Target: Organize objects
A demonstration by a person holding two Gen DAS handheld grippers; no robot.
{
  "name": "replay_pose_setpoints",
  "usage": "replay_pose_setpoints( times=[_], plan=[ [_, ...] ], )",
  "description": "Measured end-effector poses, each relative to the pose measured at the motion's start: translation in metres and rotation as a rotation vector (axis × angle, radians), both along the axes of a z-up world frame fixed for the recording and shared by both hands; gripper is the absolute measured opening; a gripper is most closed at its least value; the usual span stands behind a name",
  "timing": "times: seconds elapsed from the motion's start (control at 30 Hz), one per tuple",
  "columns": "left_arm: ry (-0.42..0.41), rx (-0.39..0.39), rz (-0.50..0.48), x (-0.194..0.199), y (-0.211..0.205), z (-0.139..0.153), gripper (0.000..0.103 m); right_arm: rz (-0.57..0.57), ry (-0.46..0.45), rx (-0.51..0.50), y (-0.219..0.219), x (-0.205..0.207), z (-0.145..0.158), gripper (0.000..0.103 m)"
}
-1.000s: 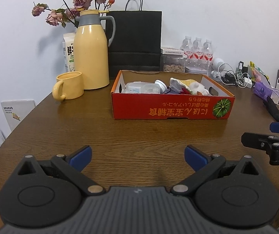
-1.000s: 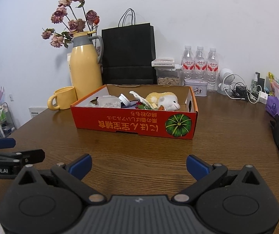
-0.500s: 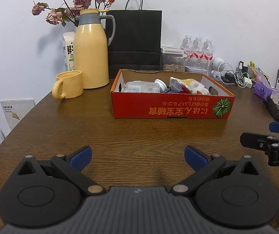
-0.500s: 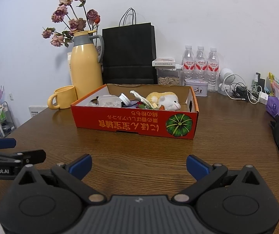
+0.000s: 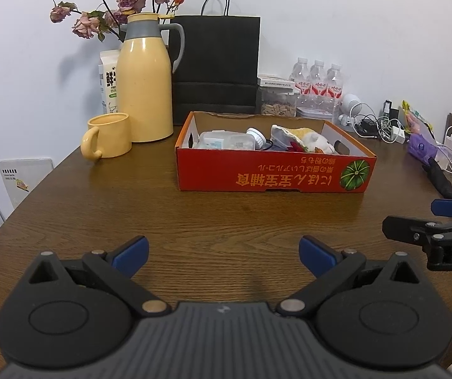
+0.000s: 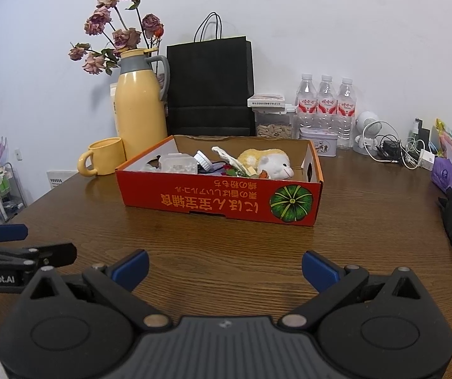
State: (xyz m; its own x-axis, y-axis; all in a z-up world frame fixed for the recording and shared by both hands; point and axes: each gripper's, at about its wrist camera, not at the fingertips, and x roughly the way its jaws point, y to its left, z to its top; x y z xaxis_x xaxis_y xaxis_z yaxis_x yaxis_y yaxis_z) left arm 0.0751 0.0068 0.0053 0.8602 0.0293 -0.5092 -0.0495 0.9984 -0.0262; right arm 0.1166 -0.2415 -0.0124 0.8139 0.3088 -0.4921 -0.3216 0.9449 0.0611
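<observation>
**Full box, empty tongs, many things to knock**

The table (image 5: 226,221) carries the red box (image 6: 219,200) in its middle, and inside lie a plush (image 6: 270,162), a clear case (image 6: 178,164), a white round cap (image 6: 203,159) and some small things packed close. This fits both a box just filled and a box waiting to be emptied; the pictures do not settle which.

Both the left tongs (image 5: 222,251) and the right tongs (image 6: 224,267) are spread wide and hold nothing, low over bare wood in front of the box.

I judge the main risk is a side sweep: the flask (image 5: 145,82) is tall, and the mug (image 5: 107,140) stands just beside it, so an elbow-wide move of the left tongs could tip them. In the box, the tongs may pinch two things together, because they overlap.

The right view shows the plush clearly and a tin (image 6: 317,145) behind the box. The left view shows a carton (image 5: 110,85) behind the flask.
</observation>
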Motion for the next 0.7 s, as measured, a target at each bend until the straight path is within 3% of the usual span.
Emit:
replay_pose_setpoints(
  times=[0.7],
  plan=[
    [-0.005,-0.002,0.004,-0.0012,0.0019,-0.0007,0.103,-0.001,0.004,-0.003,0.0015,0.0006,-0.002,0.103]
  ],
)
